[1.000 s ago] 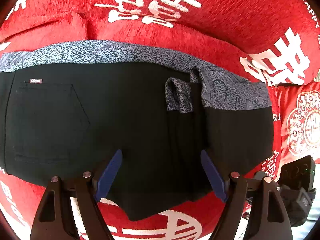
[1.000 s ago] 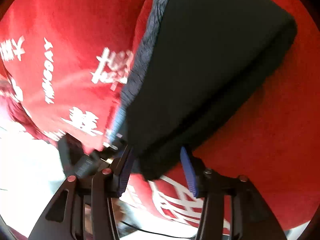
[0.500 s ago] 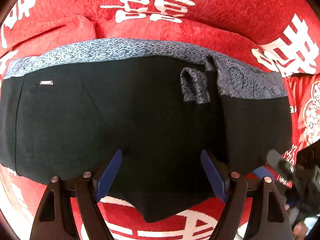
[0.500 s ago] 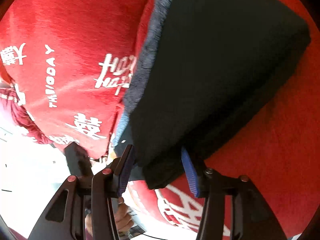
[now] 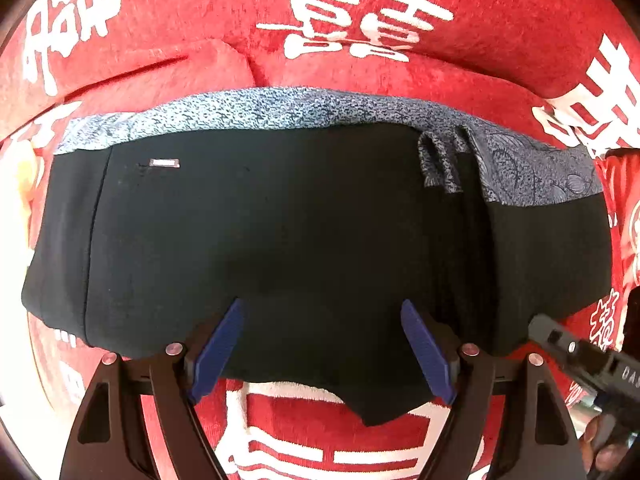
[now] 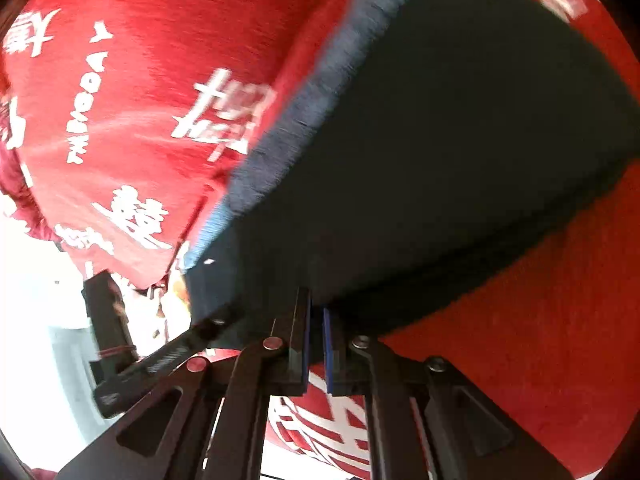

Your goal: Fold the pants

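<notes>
Your right gripper [image 6: 316,340] has just been closing, and its blue pads now sit nearly together at the near edge of the pants [image 6: 440,160]. A fold of the black cloth seems to be pinched between them, though the motion blur keeps that from being certain. Half a second ago those jaws stood apart around the same edge, so you look to have taken your hold for the next fold.

Your left gripper [image 5: 324,344] hangs over the middle of the garment with its jaws spread wide and nothing between the pads, just as it was a second ago; it grips nothing.

Beyond the tools, the pants lie flat across the red blanket [image 5: 500,20] printed with white characters, already doubled into a broad band, with the grey patterned waistband [image 5: 280,108] along the far edge. One corner pokes out at the near side.

With only one side held, lifting now would probably skew the fold.
</notes>
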Demonstrator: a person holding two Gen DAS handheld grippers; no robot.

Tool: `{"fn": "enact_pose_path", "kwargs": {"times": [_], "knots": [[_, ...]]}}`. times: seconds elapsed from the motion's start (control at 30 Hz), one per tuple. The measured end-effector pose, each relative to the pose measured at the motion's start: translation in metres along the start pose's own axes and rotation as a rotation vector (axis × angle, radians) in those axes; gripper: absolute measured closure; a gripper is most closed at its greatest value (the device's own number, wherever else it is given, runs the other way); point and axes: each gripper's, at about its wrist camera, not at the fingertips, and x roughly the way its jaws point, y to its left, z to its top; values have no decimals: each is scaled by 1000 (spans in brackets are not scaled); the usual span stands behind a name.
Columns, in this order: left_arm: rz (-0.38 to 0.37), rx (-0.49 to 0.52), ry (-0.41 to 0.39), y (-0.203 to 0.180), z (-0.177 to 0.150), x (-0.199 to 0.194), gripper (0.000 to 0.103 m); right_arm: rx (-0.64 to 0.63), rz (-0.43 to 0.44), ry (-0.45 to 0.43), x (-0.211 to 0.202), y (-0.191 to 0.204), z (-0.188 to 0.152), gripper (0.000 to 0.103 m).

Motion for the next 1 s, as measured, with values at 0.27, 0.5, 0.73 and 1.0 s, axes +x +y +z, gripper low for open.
{"fn": "enact_pose_path", "kwargs": {"times": [0.27,0.5,0.73,1.0], "knots": [[1,68,-60,-38,13,-22,21,-310,-16,154,-29,40,1,95],[-50,178,-114,-110,39,-36,21,-249,-144,-101,-102,3,112,83],[-77,222,-102,-165,51,-11,21,-192,-107,11,-76,-40,157,80],[26,237,-63,-154,28,21,11,-143,13,122,-64,-48,147,81]]}}
